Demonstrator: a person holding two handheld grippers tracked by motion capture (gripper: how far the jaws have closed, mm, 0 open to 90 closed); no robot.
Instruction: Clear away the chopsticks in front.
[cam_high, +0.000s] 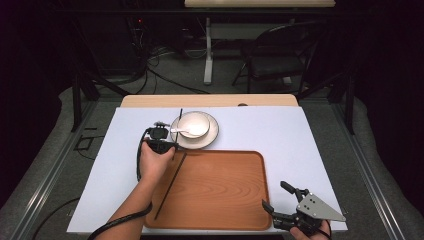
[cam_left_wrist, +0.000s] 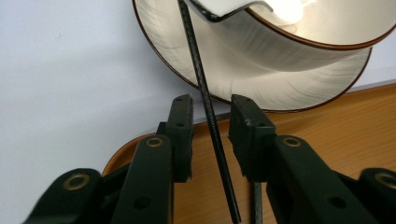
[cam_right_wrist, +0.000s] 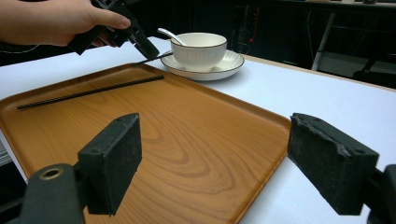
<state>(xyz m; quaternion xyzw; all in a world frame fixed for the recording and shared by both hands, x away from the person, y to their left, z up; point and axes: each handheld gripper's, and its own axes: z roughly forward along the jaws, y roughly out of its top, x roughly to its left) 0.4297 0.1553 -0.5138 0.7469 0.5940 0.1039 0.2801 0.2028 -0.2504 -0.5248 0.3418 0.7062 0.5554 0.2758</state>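
Nearest the person, at the bottom right of the high view, the right gripper (cam_high: 274, 198) hovers by the near right corner of the wooden tray (cam_high: 225, 200), its jaws spread wide with nothing between them; in the right gripper view its two black pads (cam_right_wrist: 114, 161) stand far apart over the tray's near edge. One black chopstick (cam_high: 170, 186) lies flat in the tray along its left side, running from the near left toward the far left corner. Farther on, the left gripper (cam_high: 172, 145) is held at the tray's far left corner, pointing toward the plate (cam_high: 212, 137). In the left gripper view a second black chopstick (cam_left_wrist: 205, 100) runs up between the jaws, its far end resting on the plate's rim; the pads (cam_left_wrist: 182, 135) are narrowed around it, with a small gap visible on either side, so they are not yet pressing on it. On the plate stands a white bowl (cam_high: 194, 123) with a white spoon (cam_high: 181, 132) in it. Everything rests on a pale table (cam_high: 280, 130).
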